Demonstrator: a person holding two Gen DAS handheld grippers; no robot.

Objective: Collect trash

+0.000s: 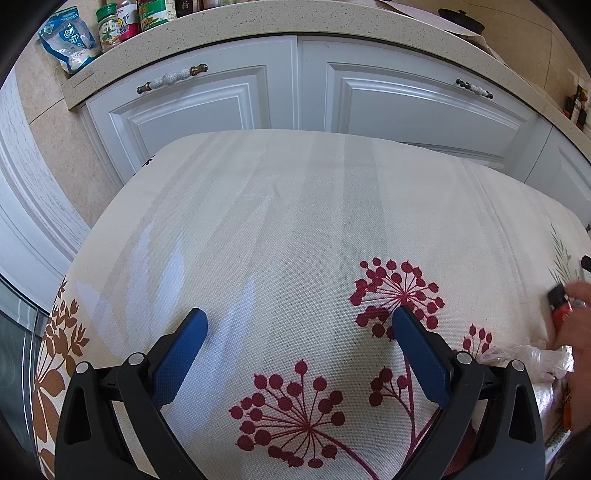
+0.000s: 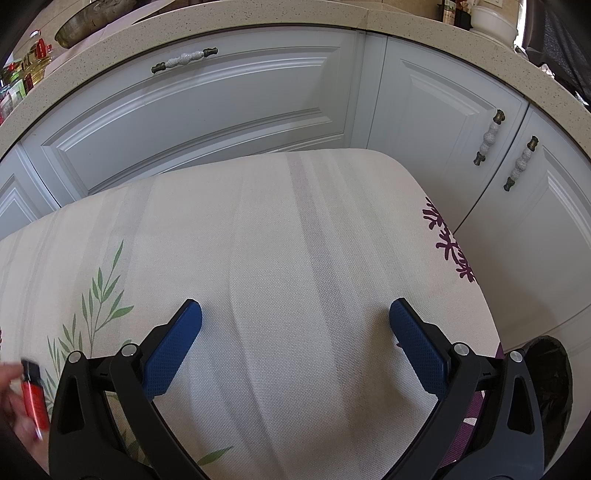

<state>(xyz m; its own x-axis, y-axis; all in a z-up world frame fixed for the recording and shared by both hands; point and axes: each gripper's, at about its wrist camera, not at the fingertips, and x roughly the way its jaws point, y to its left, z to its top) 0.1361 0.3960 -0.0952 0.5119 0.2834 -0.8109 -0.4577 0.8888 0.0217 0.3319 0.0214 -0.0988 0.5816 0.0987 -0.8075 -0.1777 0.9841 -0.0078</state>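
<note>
My left gripper (image 1: pixel 300 326) is open over a cream tablecloth (image 1: pixel 258 229) printed with red flowers, and nothing sits between its blue fingers. At the right edge of that view a hand (image 1: pixel 580 332) holds a red lighter (image 1: pixel 559 306), with crumpled clear plastic wrap (image 1: pixel 532 360) lying on the cloth beside it. My right gripper (image 2: pixel 295 317) is also open and empty above the same tablecloth (image 2: pixel 277 240). The red lighter (image 2: pixel 33 398) and the hand (image 2: pixel 9 391) show at the lower left of the right wrist view.
White cabinet doors (image 1: pixel 295 88) and a speckled counter (image 1: pixel 258 22) stand just beyond the table. Jars and a blue bag (image 1: pixel 70 40) rest on the counter's left end. A dark-lined bin (image 2: pixel 550 384) sits on the floor past the table's right edge.
</note>
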